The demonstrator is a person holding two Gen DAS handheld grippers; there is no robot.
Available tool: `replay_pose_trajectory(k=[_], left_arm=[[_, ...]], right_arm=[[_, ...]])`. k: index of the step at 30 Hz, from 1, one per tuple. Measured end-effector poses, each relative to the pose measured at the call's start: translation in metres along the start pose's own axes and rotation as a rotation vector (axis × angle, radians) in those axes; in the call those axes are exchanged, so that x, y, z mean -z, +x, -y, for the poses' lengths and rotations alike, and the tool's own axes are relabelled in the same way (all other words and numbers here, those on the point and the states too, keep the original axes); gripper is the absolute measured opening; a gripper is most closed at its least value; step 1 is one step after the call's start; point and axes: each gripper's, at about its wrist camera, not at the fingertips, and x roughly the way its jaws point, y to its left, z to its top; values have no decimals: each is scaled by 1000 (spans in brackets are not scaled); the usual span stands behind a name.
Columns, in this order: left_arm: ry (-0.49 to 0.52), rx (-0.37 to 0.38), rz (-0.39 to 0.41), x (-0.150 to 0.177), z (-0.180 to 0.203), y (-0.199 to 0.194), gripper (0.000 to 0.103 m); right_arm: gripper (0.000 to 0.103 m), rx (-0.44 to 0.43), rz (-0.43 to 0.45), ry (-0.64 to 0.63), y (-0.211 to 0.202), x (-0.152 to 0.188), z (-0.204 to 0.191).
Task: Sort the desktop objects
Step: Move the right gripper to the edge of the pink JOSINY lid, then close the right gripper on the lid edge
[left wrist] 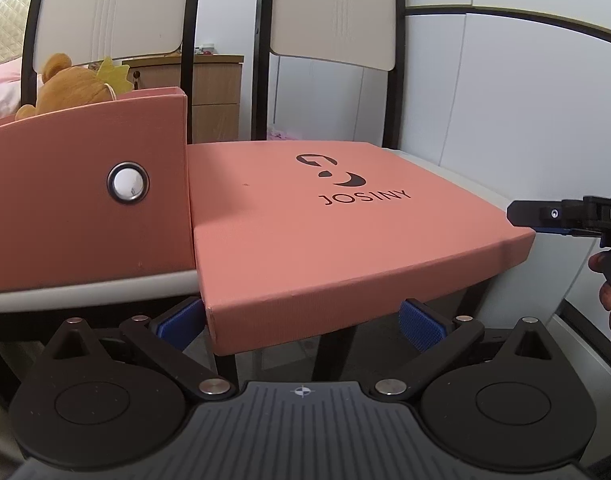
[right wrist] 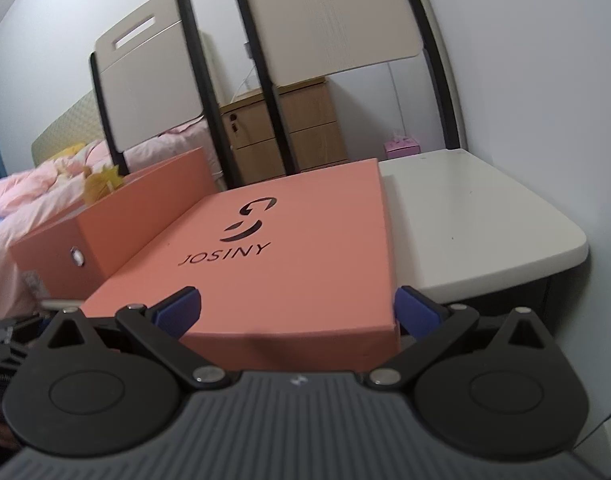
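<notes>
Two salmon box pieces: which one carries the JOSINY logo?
The flat lid between the open tongs, logo on top. The taller box beside it shows only a round grommet.

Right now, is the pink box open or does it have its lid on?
Open. The lid lies flat on the table beside the box, and a plush toy pokes above the box's rim.

white walls; two folding chairs (right wrist: pixel 153 80) behind a white table (right wrist: pixel 485 232), wooden cabinet (right wrist: pixel 297 132), pink-covered bed (right wrist: pixel 37 192).
</notes>
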Motion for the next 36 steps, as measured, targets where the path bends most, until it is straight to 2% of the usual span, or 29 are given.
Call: replay_pose_trajectory(k=[6, 10, 18, 23, 28, 36], left_arm=[[-11, -6, -21, 5, 7, -15, 103], [-15, -4, -35, 3, 6, -15, 103], [-28, 8, -18, -7, -3, -17, 103], [-59, -10, -25, -12, -12, -10, 103], [-121, 8, -29, -15, -25, -2, 103], [-136, 5, -35, -18, -31, 4, 103]], right_arm=[[103, -14, -14, -64, -20, 10, -9], [103, -29, -2, -44, -26, 13, -7], [103, -39, 3, 72, -22, 11, 12], [103, -33, -17, 157, -12, 12, 25], [103, -42, -39, 256, 2, 15, 38], [103, -55, -60, 355, 19, 20, 47]])
